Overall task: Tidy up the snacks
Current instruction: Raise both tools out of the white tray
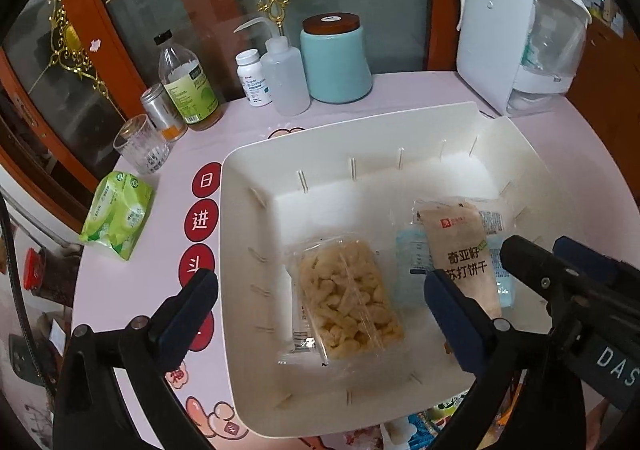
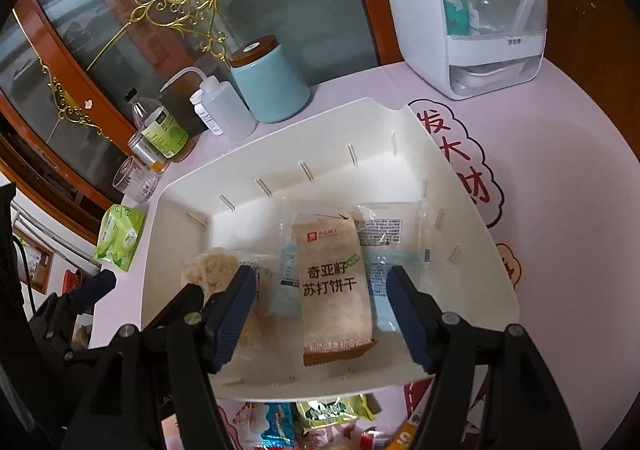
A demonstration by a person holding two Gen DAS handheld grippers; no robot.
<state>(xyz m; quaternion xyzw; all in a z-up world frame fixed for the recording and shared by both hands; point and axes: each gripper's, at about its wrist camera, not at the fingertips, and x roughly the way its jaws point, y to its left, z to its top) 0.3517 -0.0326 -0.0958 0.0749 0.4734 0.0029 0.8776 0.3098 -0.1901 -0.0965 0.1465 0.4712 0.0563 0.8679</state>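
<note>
Hovering over the white bin [image 1: 248,169], both grippers point down into it, which fits a drop-off step in the snack sorting.

Left gripper [image 1: 320,314]: jaws spread fully wide, nothing between the pads. The clear-wrapped puffed snack pack [image 1: 348,298] lies flat on the bin floor right below the gap, near-left part of the bin. Looks let go, not gripped.

Right gripper [image 2: 320,314]: jaws apart, pads clear of everything. The tan cracker packet [image 2: 334,286] lies between them on the floor, lengthwise near to far, touching neither pad. Judgement: just set down there, or lined up for a nudge; can't say which.

Bin contents:
- puffed snack pack, left
- tan cracker packet, middle-right, lying on top of pale blue flat packets [image 2: 380,290]
- a clear-wrapped packet with printed label [image 2: 384,226] at the far right, partly under the cracker packet

Far-left area of the bin floor is bare.

More loose snack packets [image 2: 332,414] sit on the pink table [image 2: 560,209] just outside the near wall, not yet binned, so the job looks partway done.

Bottles, teal canister [image 1: 336,61] and glass stand beyond the far wall, clear of the work.
</note>
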